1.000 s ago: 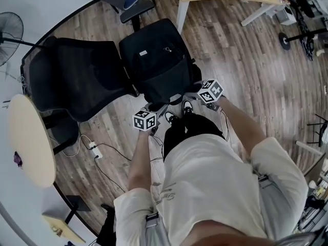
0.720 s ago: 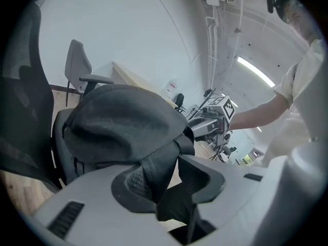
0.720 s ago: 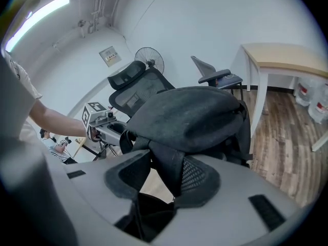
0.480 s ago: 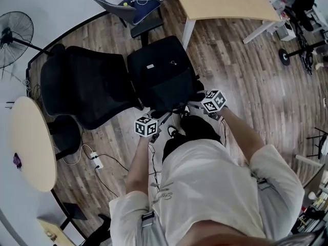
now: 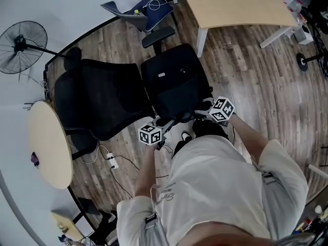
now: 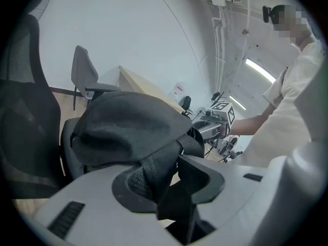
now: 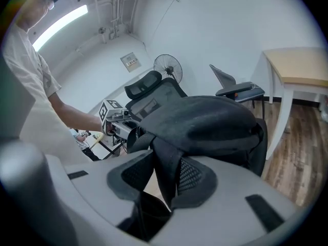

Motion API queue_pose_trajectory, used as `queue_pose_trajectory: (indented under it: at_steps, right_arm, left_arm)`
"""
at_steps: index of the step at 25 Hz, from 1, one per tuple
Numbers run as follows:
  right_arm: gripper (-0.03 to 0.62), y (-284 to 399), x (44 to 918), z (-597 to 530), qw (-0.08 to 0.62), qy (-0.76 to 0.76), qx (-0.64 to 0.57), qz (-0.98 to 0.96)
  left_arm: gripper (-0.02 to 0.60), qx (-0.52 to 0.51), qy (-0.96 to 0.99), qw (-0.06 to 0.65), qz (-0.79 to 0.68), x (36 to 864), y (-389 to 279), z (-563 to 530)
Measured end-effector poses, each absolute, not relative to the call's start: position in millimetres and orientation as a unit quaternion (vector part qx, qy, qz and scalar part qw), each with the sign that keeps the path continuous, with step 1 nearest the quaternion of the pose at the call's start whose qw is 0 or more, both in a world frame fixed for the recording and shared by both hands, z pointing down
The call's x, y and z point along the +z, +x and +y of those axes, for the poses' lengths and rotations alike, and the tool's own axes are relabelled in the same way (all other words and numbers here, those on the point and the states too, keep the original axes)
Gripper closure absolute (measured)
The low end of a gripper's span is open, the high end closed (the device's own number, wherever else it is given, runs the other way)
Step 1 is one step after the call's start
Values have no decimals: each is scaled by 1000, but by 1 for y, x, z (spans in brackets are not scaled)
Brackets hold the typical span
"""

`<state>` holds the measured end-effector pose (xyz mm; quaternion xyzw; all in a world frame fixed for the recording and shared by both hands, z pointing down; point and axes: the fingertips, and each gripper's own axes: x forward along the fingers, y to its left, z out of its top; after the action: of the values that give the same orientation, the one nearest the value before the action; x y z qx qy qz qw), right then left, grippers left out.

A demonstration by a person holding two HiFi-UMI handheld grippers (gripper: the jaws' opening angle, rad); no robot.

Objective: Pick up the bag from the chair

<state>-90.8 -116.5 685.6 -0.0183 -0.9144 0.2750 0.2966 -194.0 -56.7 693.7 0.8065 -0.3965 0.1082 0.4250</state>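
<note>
Fingers [image 6: 205,176] closing on bag [image 6: 128,127] straps [image 6: 156,170], seat covered

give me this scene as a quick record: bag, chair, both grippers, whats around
bag: black backpack, beside the chair's backrest
chair: black mesh office chair
left gripper: shut on a bag strap; jaws have just been closing
right gripper: shut on the second strap; jaws have just been closing
surroundings: fan, round table, wooden desk
task state: bag gripped by both straps; whether it is off the seat cannot be told
</note>
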Motion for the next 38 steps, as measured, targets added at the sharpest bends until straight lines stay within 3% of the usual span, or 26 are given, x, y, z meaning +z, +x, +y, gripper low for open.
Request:
queue_pose_trajectory:
  at_steps: [14,24,32,38]
  right_arm:
    - [517,-95,672,-130,276,-97,249,-923]
    - [530,-120,659,-163,305,-65,198,-929]
    - [548,-135,627,-199,271,-35,201,-941]
    - [562,-145,581,-230,203,5,197,-959]
  left_arm:
    - [448,107,781,440,-430,686,-202,-79]
    - [456,90,808,411,-413,669,-225,-107]
    - [486,61,838,376,-390,632,-240,-141]
    - [512,10,859,335,-387,578,-250,-167]
